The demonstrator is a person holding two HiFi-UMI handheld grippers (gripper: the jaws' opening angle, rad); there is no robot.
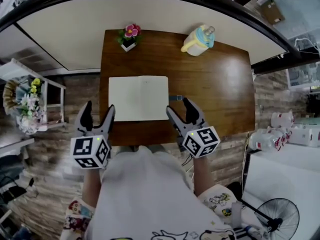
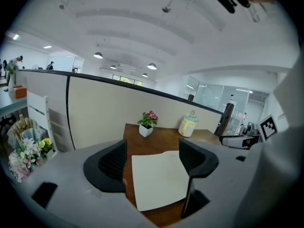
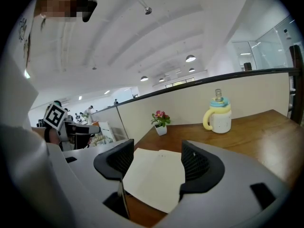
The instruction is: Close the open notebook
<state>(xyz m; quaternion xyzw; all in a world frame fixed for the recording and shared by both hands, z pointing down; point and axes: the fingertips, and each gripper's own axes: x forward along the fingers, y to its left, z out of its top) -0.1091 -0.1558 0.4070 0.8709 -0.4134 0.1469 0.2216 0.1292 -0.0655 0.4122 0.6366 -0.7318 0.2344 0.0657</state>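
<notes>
Wooden table (image 1: 220,79), notebook (image 1: 139,98) open by near edge, left tool (image 1: 100,107), right tool (image 1: 178,105) wide-jawed alongside.

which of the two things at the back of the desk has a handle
The yellow cup with the blue lid, back right: a yellow handle loops from its side. The flower pot further left has none.

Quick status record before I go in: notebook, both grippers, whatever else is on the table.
notebook: open, flat, blank pages up, near front of table
left gripper: open, empty, by notebook's near-left corner
right gripper: open, empty, by notebook's near-right corner
far edge: potted flower on the left, lidded mug on the right
task: not started
</notes>
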